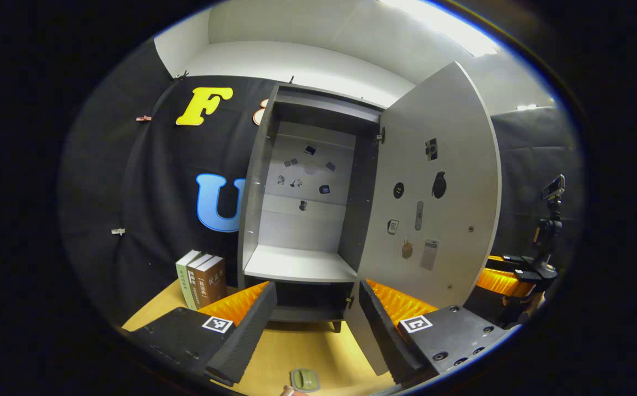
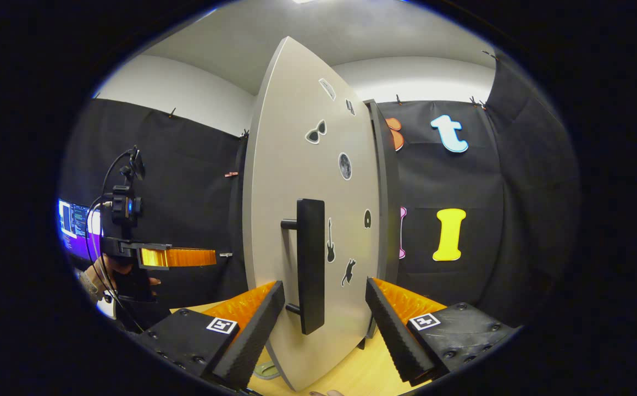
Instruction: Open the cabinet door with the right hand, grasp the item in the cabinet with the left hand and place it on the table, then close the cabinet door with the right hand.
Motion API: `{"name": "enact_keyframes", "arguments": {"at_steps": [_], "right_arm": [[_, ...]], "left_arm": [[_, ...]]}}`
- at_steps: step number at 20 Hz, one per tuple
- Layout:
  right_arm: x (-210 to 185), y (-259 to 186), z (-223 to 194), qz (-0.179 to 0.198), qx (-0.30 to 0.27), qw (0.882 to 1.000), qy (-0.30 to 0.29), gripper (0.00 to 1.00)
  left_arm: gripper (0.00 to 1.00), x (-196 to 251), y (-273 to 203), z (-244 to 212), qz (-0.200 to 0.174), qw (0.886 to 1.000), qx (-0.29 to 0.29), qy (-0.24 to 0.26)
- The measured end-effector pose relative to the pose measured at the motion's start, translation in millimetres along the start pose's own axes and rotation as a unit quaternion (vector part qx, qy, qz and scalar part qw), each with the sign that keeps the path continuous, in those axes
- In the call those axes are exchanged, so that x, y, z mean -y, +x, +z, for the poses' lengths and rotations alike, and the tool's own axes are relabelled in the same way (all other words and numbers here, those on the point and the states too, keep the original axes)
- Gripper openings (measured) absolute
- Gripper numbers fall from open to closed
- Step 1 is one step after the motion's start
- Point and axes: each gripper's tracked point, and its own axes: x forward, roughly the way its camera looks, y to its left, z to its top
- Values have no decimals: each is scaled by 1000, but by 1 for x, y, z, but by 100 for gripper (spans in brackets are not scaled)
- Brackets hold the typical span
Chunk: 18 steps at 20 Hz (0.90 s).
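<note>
With both tongs wide, the right tongs could slip off the handle, leaving the door open beside the dish on the desk.

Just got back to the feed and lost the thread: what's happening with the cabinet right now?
The cabinet stands with its door swung open, and its shelf looks bare. A small greenish item lies on the table in front. The left claw hangs open, facing the cabinet and holding nothing. The right claw is open on either side of the door's handle, not gripping it. So closing the door seems to be what remains.
</note>
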Motion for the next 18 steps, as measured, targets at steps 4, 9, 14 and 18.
{"name": "enact_keyframes", "arguments": {"at_steps": [4, 9, 14, 18], "right_arm": [[-22, 13, -4, -21, -3, 1000, 3, 98], [-47, 26, -8, -92, 0, 996, -8, 100], [-79, 61, -15, -132, 7, 991, -16, 97], [-114, 109, -24, -116, 3, 993, 5, 98]], "left_arm": [[95, -14, 10, 2, -36, 999, 0, 4], [93, -43, 18, 3, -93, 995, -14, 31], [95, -65, 25, -4, -147, 988, -36, 26], [95, -96, 22, -3, -145, 987, -37, 53]]}}
